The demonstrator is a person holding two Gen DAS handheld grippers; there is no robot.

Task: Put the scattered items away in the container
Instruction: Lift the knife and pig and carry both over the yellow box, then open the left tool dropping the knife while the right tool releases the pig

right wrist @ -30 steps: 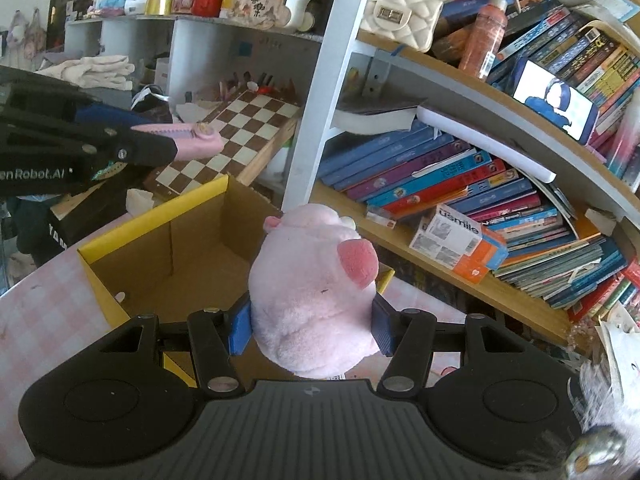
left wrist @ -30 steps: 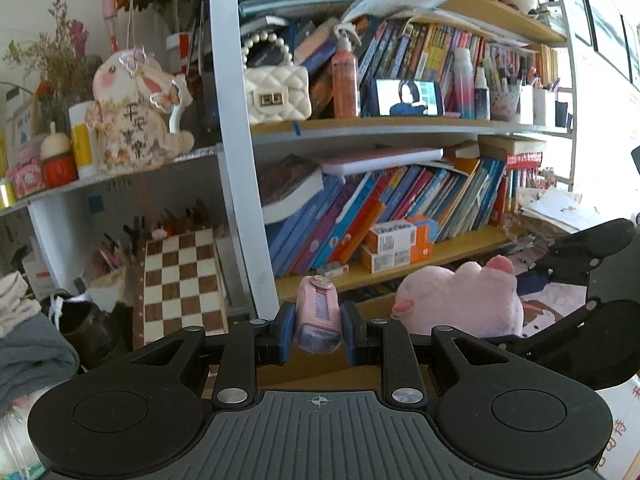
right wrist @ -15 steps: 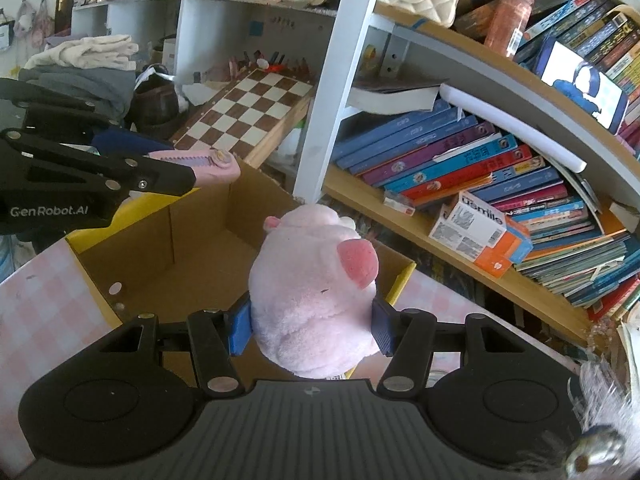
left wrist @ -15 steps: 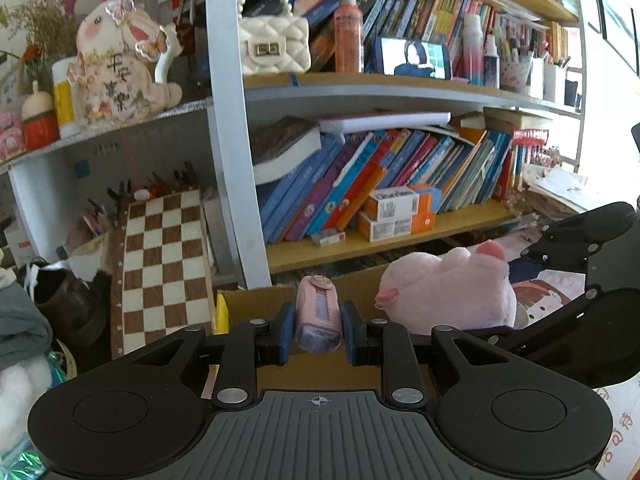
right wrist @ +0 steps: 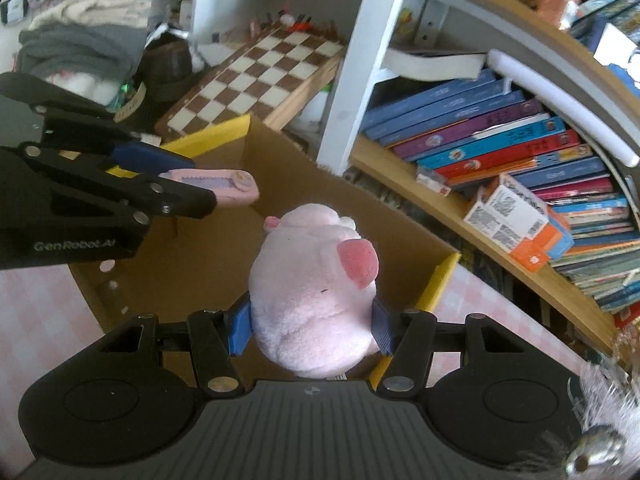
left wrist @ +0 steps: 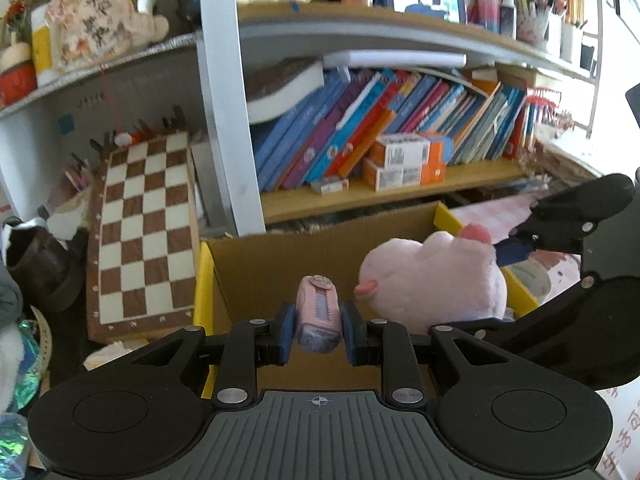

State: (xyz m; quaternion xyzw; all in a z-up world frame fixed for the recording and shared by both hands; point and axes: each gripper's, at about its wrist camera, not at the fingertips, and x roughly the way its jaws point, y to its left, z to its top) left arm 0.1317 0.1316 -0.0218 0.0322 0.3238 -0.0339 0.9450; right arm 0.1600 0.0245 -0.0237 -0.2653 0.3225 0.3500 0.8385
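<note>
My left gripper (left wrist: 318,330) is shut on a small pink comb case (left wrist: 318,312) and holds it over the open cardboard box (left wrist: 280,256) with yellow flaps. My right gripper (right wrist: 312,330) is shut on a pink plush pig (right wrist: 316,288), held above the same box (right wrist: 192,264). In the left wrist view the pig (left wrist: 432,280) hangs at the right, over the box's right side. In the right wrist view the left gripper (right wrist: 216,196) and the pink comb case (right wrist: 216,188) reach in from the left above the box.
A bookshelf (left wrist: 400,188) full of books stands right behind the box. A chessboard (left wrist: 144,232) leans against the shelf to the left. Folded clothes (right wrist: 80,32) lie at the far left. A pink checked tablecloth (right wrist: 36,320) lies under the box.
Both grippers have tilted down and moved forward over the box. The box interior now fills more of both views, and the pig and the pink case are lower over it.
</note>
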